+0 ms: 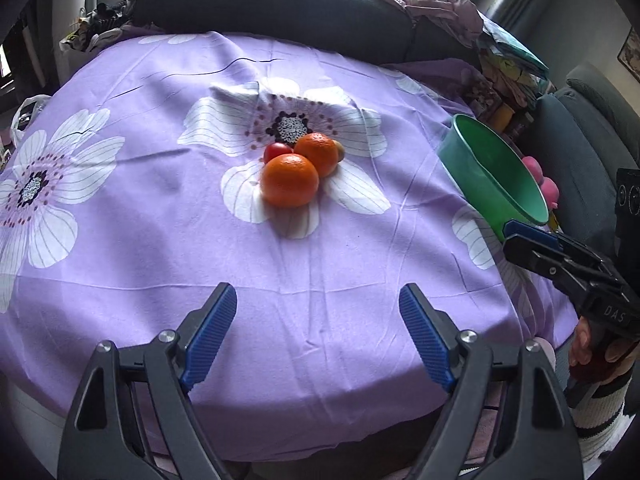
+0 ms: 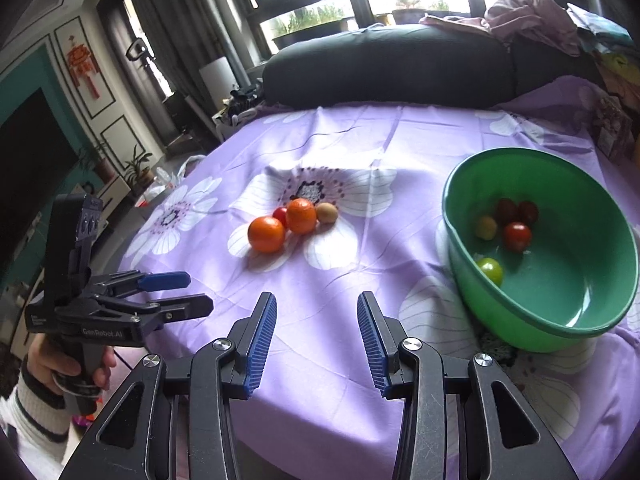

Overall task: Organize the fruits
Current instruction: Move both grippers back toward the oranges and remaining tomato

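The left gripper (image 1: 316,320) stood with its jaws spread wide and nothing between them, aimed down at the purple flowered cloth (image 1: 160,240) short of the fruit. The right gripper (image 2: 316,336) was also parted, more narrowly, and likewise empty; it pointed at the cloth with the green bowl (image 2: 540,320) off to its right.

Taking the green bowl as the mark: left of it, well apart, lay the cluster still to be moved, a near orange (image 2: 266,234), a second orange (image 2: 301,216) touching behind it, a small red tomato (image 2: 281,213) tucked between them, and a brownish kiwi-like fruit (image 2: 327,213) on the side nearest the bowl. Inside the bowl sat several small fruits, red, yellowish and green.

The step in hand looked like a reach for the near orange. Done well, the left jaws would come in from the open front, straddle the orange at its widest line, and close gently so the neighbours were not nudged into rolling. The narrower right jaws suited the kiwi-like fruit.
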`<action>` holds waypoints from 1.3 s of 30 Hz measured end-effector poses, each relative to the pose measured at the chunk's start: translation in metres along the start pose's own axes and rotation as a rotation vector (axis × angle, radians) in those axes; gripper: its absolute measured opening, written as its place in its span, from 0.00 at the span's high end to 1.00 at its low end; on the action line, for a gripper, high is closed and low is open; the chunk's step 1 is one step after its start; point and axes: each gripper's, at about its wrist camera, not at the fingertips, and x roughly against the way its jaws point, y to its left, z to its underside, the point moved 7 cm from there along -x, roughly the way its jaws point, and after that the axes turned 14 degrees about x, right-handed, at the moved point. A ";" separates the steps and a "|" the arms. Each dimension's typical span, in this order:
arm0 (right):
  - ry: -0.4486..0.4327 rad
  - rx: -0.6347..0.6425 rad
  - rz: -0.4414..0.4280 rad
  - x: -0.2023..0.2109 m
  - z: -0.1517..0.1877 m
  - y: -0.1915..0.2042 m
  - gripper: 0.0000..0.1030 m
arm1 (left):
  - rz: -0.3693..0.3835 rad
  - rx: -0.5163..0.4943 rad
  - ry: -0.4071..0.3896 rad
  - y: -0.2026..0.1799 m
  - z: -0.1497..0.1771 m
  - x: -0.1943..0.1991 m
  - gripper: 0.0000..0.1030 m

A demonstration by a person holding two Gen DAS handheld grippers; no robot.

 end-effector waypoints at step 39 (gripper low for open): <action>0.127 -0.059 0.021 -0.106 -0.053 -0.033 0.59 | -0.044 -0.101 -0.018 0.022 -0.122 -0.049 0.26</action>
